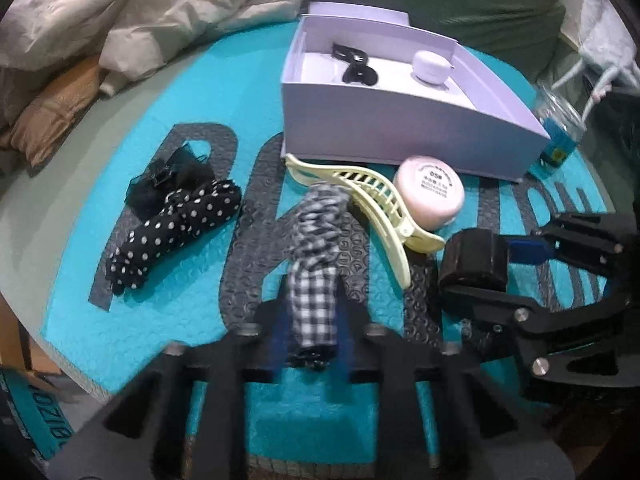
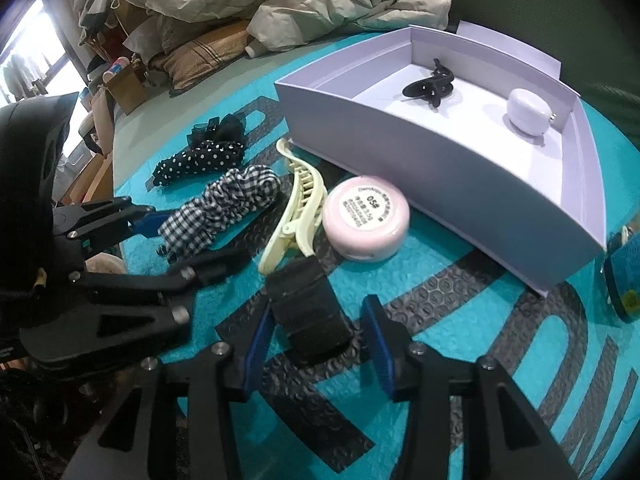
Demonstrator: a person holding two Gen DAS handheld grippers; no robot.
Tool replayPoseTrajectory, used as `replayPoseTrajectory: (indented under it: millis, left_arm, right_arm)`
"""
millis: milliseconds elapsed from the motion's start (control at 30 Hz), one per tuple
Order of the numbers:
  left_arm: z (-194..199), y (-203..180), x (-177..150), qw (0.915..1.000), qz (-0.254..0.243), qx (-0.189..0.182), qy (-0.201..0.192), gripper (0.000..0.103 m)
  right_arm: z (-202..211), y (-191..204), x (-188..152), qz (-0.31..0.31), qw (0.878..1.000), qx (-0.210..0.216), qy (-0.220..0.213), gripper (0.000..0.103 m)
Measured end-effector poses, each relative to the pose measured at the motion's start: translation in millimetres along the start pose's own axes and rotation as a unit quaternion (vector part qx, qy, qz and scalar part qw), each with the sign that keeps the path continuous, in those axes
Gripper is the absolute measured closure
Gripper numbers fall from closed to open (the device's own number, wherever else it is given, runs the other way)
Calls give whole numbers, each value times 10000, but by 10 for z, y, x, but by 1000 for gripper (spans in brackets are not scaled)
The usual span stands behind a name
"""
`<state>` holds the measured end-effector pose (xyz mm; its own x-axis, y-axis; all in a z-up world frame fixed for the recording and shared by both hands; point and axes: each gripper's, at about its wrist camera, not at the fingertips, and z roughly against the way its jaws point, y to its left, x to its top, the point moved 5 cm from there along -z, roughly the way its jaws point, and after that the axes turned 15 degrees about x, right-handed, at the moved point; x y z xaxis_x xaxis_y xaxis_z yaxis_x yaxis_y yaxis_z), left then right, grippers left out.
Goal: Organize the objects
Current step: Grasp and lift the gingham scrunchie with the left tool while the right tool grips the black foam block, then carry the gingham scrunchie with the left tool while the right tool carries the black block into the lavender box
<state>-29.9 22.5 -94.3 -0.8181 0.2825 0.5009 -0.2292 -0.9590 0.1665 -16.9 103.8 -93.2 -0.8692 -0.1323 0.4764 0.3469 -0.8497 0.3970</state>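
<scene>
Two close wrist views angled steeply down, both sharing the teal mat point(image 1: 168, 312) and lavender box point(image 2: 460, 168).

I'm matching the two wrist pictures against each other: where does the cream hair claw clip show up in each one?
Left wrist view: the cream hair claw clip lies just right of centre, below the white box.
Right wrist view: the clip lies left of centre, between the checked scrunchie and the pink round case.
Shared landmark: the pink round case touches the clip in both.
</scene>
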Motion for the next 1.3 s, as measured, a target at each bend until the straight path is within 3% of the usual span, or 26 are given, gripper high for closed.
replayPoseTrajectory:
  millis: [33, 67, 100, 567, 1300]
  left_arm:
    - [-3, 21, -2, 9999, 94, -71, 22, 88]
    - [-4, 39, -4, 9998, 179, -119, 48, 88]
    - [-3, 50, -3, 9996, 219, -137, 73, 88]
    - [222, 100, -9, 9998, 164, 28, 72, 88]
    - [627, -18, 303, 9995, -78, 35, -307, 88]
  right_arm:
    - [1, -6, 4, 5, 10000, -50, -7, 61]
    - [0, -13, 8, 12, 10000, -95, -3, 75]
    - [2, -24, 10, 22, 9999, -160, 13, 76]
    - [126, 154, 15, 125, 9999, -8, 94, 77]
    - [707, 377, 212, 465, 9979, -137, -425, 77]
